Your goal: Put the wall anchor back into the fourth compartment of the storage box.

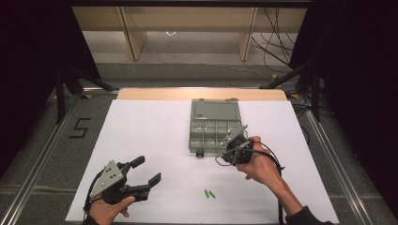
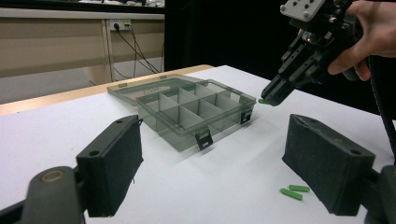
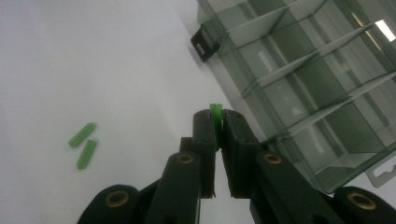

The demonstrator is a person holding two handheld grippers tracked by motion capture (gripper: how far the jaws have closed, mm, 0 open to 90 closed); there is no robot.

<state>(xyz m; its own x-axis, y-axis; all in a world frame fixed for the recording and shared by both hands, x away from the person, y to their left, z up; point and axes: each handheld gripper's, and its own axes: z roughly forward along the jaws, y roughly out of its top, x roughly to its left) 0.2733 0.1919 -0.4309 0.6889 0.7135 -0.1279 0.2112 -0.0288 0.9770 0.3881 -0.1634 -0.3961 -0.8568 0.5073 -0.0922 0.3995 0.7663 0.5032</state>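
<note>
Black jaws of the right gripper pinch a small green peg; just its tip pokes out, long axis running along the jaws, beside the clear divided box's near edge. Two more green pegs lie side by side on the white table. Left gripper hangs wide, holding nothing.

Black "5" marked on grey floor left of table.
</note>
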